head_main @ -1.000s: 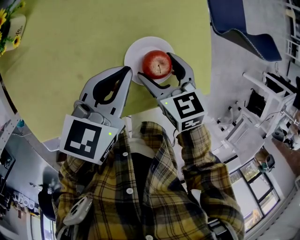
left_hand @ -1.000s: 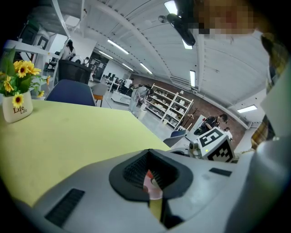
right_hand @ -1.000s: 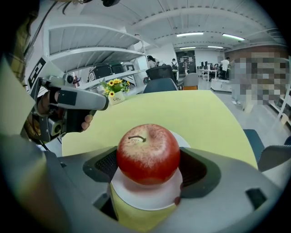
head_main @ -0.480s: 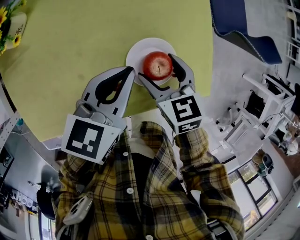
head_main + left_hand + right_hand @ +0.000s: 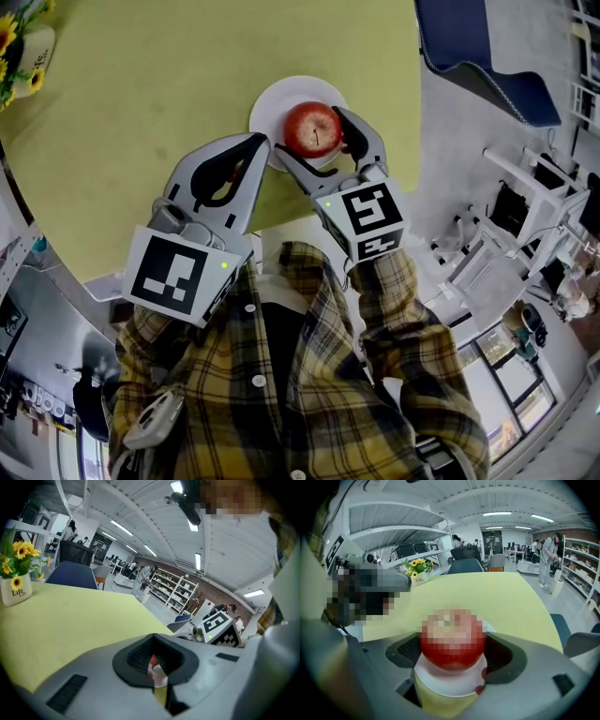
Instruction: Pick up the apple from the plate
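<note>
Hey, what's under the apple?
A white plate sits under the apple, on the yellow-green table. Only the plate's rim shows. The apple covers its middle, so the contact spot can't be seen.

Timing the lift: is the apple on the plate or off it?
On the plate. The right gripper view shows the apple resting on it, between the right hand-held gripper's jaws.
</note>
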The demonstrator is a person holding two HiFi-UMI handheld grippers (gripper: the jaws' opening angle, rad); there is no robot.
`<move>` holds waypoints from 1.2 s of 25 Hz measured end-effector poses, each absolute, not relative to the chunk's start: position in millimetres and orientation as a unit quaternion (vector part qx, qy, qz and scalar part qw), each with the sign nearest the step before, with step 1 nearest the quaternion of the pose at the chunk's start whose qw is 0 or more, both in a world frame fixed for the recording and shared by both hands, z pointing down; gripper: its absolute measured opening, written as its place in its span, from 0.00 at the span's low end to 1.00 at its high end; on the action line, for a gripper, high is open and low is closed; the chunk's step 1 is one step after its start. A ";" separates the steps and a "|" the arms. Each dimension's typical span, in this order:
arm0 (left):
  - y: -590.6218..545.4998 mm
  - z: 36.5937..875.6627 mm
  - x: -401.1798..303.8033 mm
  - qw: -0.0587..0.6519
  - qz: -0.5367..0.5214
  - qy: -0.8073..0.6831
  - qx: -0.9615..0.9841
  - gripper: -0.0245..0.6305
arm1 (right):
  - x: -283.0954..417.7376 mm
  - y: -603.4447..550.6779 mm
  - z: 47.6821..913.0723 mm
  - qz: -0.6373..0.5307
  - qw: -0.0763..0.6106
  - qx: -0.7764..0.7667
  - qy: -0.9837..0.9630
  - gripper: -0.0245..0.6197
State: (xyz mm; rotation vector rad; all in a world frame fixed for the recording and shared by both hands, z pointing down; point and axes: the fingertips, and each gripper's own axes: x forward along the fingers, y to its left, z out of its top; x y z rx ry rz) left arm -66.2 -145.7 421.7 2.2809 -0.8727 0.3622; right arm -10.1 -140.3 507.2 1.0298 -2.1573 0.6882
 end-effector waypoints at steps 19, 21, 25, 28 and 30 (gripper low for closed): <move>-156.1 360.9 -84.2 0.286 0.106 -0.382 0.872 0.05 | -27.5 -151.4 437.2 0.216 0.297 0.375 -0.851 0.65; -157.2 348.9 -85.2 0.279 0.101 -0.392 0.871 0.05 | -27.8 -154.1 422.4 0.205 0.292 0.372 -0.857 0.65; -158.0 327.0 -88.8 0.264 0.087 -0.408 0.869 0.05 | -31.1 -159.0 395.1 0.183 0.281 0.364 -0.869 0.65; -156.3 310.1 -91.1 0.251 0.079 -0.418 0.869 0.05 | -35.7 -158.6 374.5 0.168 0.273 0.358 -0.877 0.65; -156.3 297.5 -92.8 0.245 0.073 -0.423 0.869 0.05 | -40.2 -158.7 360.2 0.159 0.266 0.353 -0.883 0.65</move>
